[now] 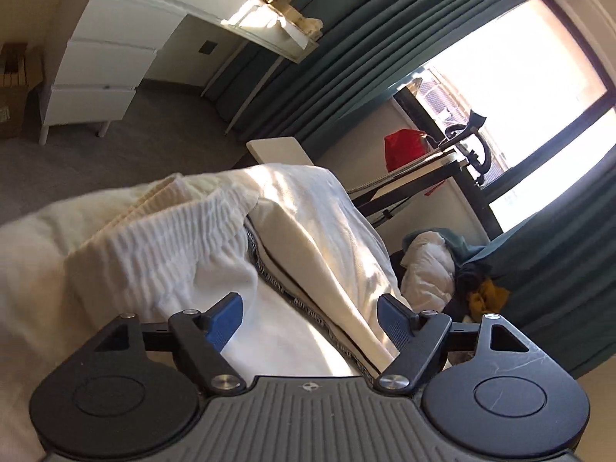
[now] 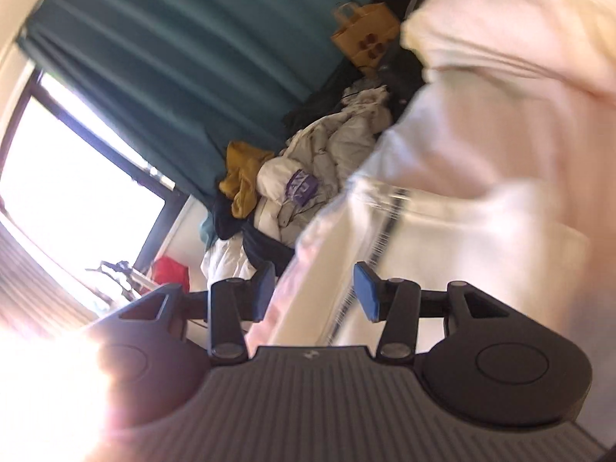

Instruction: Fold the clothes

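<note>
A white and cream garment [image 1: 165,246] with a ribbed, gathered part lies bunched on a pale bed. A black-and-white lettered band [image 1: 308,308] runs along its fold. My left gripper [image 1: 310,319] hovers low over this fold with its blue pads [image 1: 227,319] wide apart and not touching the cloth. In the right wrist view the same pale garment [image 2: 481,192] fills the right side, blurred. My right gripper [image 2: 315,288] is open, and a strip of the white cloth passes between its pads [image 2: 365,292] without being pinched.
A heap of unsorted clothes [image 2: 308,169] with a mustard piece [image 2: 242,181] lies beyond the bed's edge by the teal curtains [image 2: 173,57]. A brown paper bag [image 2: 362,38] stands behind it. A white drawer unit [image 1: 100,77], a black frame [image 1: 404,188] and a red bag [image 1: 404,146] stand near the bright window.
</note>
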`<state>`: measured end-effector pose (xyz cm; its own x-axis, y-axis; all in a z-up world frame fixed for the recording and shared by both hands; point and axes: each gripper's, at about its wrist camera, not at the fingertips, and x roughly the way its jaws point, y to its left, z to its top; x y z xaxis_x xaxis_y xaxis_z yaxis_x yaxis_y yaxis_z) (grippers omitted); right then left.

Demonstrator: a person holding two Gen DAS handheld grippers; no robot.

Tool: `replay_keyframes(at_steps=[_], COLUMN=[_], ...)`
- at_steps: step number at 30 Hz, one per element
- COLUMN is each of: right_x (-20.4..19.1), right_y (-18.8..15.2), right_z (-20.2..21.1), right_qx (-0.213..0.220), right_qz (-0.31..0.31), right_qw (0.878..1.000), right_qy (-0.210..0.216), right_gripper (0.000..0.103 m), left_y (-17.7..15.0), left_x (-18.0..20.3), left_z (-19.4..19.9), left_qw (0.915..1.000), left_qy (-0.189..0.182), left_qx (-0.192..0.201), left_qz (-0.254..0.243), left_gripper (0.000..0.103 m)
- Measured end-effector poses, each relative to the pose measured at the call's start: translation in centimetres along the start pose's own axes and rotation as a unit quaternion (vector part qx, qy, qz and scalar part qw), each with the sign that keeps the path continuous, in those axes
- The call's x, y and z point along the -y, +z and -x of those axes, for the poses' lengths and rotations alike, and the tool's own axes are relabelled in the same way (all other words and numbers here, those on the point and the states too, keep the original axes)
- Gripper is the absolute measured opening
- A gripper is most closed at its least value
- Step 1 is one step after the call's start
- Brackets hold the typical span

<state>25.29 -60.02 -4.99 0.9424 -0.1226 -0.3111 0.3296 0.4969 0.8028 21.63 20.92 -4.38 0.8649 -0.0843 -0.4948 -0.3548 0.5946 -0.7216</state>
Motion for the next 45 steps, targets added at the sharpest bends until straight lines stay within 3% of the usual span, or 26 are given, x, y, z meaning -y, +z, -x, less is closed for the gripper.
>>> replay_keyframes(at_steps=[4, 9, 13, 20, 26, 29, 31, 33, 34, 38, 45], right_x=[3.1, 6.9, 9.1, 11.6, 12.2, 11.4, 10.5, 9.6, 9.4, 8.0, 5.7], right_y=[-1.0, -0.8, -0.9, -0.1, -0.3, -0.4, -0.5, -0.6, -0.7, -0.6, -0.5], right_z=[5.0, 7.0, 5.8, 3.9, 1.5, 0.8, 0.5, 0.6, 0.7, 2.5, 6.9], right_qx=[0.023, -0.004, -0.047, -0.041, -0.048, -0.035, -0.024, -0.012, -0.006, 0.023, 0.060], right_qz=[-0.055, -0.123, -0.120, -0.147, -0.140, -0.116, -0.087, -0.058, -0.049, -0.045, -0.066], right_qw=[0.998, 0.992, 0.991, 0.988, 0.989, 0.993, 0.996, 0.998, 0.999, 0.999, 0.996], right_qy=[0.021, 0.002, -0.027, 0.009, 0.002, 0.012, 0.007, -0.006, -0.011, -0.002, 0.023], right_gripper=[0.049, 0.049, 0.049, 0.049, 0.049, 0.049, 0.047, 0.017, 0.015, 0.011, 0.010], left_y=[-1.4, -2.5, -3.1, -3.0, -2.7, -2.4, -2.1, -1.9, -1.8, -1.0, -0.5], left_x=[-1.8, -4.8, -6.7, -8.0, -8.6, -8.7, -8.9, -9.1, -9.1, -8.2, -8.9], left_z=[1.3, -0.5, -2.8, -5.7, -7.5, -8.1, -8.4, -8.5, -8.4, -6.6, -2.3], left_qw=[0.9997, 0.9950, 0.9890, 0.9851, 0.9828, 0.9827, 0.9834, 0.9835, 0.9837, 0.9868, 0.9827], left_qy=[-0.007, -0.033, -0.043, -0.063, -0.067, -0.057, -0.053, -0.057, -0.060, -0.073, -0.108], left_qx=[-0.020, -0.068, -0.079, -0.073, -0.065, -0.060, -0.059, -0.056, -0.053, -0.029, 0.005], left_qz=[0.012, 0.065, 0.117, 0.143, 0.160, 0.166, 0.163, 0.162, 0.161, 0.142, 0.150], left_gripper=[0.079, 0.079, 0.079, 0.079, 0.078, 0.061, 0.040, 0.023, 0.019, 0.013, 0.008])
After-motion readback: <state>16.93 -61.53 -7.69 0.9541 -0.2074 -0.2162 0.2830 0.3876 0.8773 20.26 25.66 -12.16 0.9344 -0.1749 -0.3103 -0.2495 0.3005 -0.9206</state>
